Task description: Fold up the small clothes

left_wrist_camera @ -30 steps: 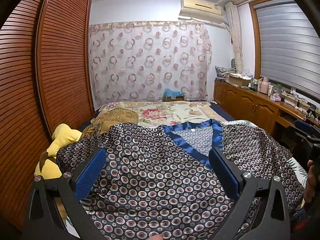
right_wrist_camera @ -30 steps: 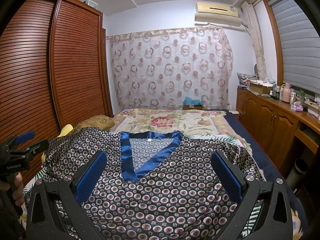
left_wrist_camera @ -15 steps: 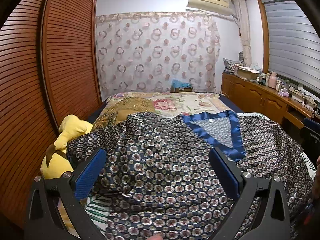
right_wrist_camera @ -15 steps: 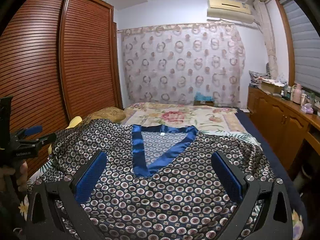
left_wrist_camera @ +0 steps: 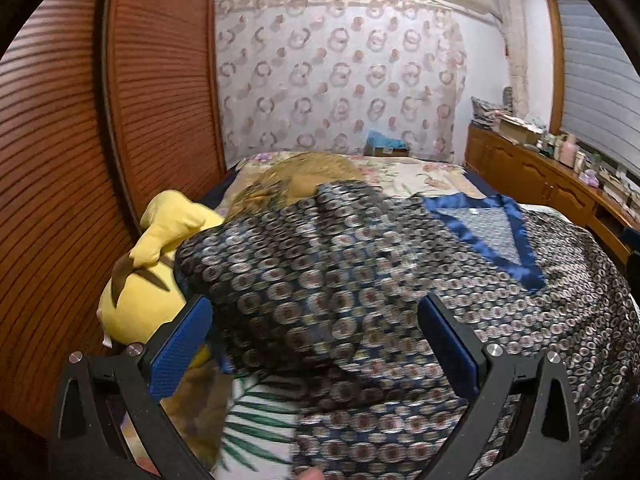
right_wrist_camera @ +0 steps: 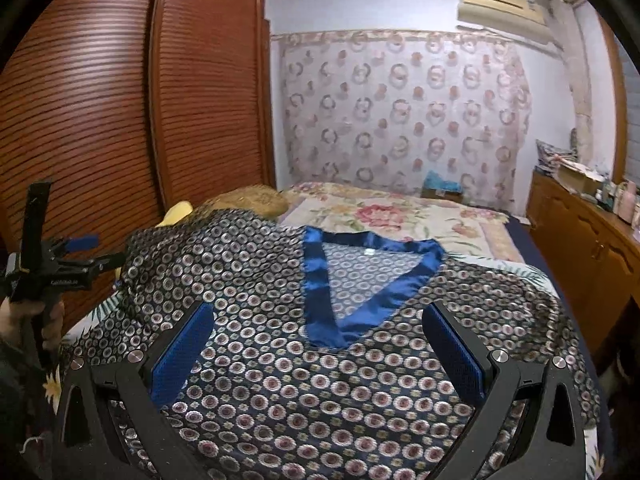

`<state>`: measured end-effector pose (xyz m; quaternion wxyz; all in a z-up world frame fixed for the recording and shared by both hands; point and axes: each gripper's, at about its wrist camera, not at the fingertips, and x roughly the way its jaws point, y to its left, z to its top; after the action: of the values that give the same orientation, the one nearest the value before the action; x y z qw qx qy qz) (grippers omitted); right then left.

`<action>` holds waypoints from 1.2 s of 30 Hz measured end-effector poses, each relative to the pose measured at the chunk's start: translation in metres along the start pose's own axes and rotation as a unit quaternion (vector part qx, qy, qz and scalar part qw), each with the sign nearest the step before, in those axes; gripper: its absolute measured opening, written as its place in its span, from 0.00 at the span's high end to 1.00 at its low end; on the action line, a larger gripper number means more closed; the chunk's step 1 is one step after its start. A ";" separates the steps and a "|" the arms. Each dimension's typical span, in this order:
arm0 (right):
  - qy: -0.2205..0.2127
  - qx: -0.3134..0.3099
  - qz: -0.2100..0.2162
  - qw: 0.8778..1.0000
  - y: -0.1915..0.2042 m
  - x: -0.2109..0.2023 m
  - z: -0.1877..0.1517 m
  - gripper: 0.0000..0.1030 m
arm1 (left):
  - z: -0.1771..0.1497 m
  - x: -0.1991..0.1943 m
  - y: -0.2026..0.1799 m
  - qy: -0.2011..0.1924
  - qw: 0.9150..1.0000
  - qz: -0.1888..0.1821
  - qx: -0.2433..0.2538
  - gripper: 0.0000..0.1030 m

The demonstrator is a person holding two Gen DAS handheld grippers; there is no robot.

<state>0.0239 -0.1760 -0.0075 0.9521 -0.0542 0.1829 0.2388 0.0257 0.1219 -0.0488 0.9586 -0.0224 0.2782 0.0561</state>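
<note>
The bed (right_wrist_camera: 496, 240) runs from the near edge to the far curtained wall, covered at the far end by a cream floral spread (right_wrist_camera: 384, 216) and nearer by a white sheet with green leaf prints (left_wrist_camera: 256, 412). Spread flat over its near half lies a dark patterned top (right_wrist_camera: 280, 360) with a blue satin V-neckline (right_wrist_camera: 320, 280), its left sleeve reaching toward the wardrobe side. At the left edge a yellow plush toy (left_wrist_camera: 140, 300) sits partly under that sleeve, and just beyond it, farther along the left side, lies a golden-brown cushion (left_wrist_camera: 312, 172).
</note>
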 end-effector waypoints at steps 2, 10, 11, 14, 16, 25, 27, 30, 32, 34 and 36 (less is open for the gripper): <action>0.008 -0.011 0.005 1.000 0.002 0.005 0.002 0.00 | -0.003 0.004 0.012 0.003 1.000 -0.002 -0.009 0.00; 0.047 -0.032 0.040 0.998 0.007 0.019 0.003 0.00 | -0.011 0.023 0.047 0.039 0.999 -0.006 -0.036 0.17; 0.050 -0.033 0.043 0.997 0.007 0.020 0.003 0.00 | -0.013 0.025 0.051 0.043 0.998 -0.010 -0.043 0.19; 0.062 -0.034 0.050 0.996 0.007 0.024 0.004 0.00 | -0.015 0.033 0.056 0.055 0.996 -0.033 -0.059 0.27; 0.067 -0.034 0.055 0.996 0.008 0.024 0.004 0.00 | -0.015 0.039 0.057 0.061 0.994 -0.055 -0.069 0.33; 0.083 -0.059 0.082 0.991 0.027 0.039 0.010 0.00 | -0.009 0.069 0.061 0.092 0.987 -0.085 -0.095 0.57; 0.086 -0.067 0.086 0.990 0.032 0.044 0.013 0.00 | -0.008 0.073 0.063 0.097 0.986 -0.092 -0.100 0.74; 0.088 -0.074 0.091 0.989 0.039 0.050 0.016 0.00 | -0.008 0.076 0.063 0.100 0.986 -0.097 -0.096 0.96; 0.089 -0.075 0.095 0.989 0.042 0.051 0.015 0.00 | -0.007 0.074 0.061 0.093 0.987 -0.097 -0.088 1.00; 0.089 -0.076 0.096 0.988 0.042 0.049 0.012 0.00 | -0.005 0.069 0.058 0.082 0.989 -0.093 -0.076 1.00; 0.090 -0.073 0.095 0.989 0.039 0.048 0.009 0.00 | -0.001 0.062 0.056 0.070 0.990 -0.095 -0.070 1.00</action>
<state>0.0482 -0.1188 -0.0175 0.8983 -0.1269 0.2548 0.3347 0.0707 0.1829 -0.0837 0.9338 -0.1200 0.3367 -0.0176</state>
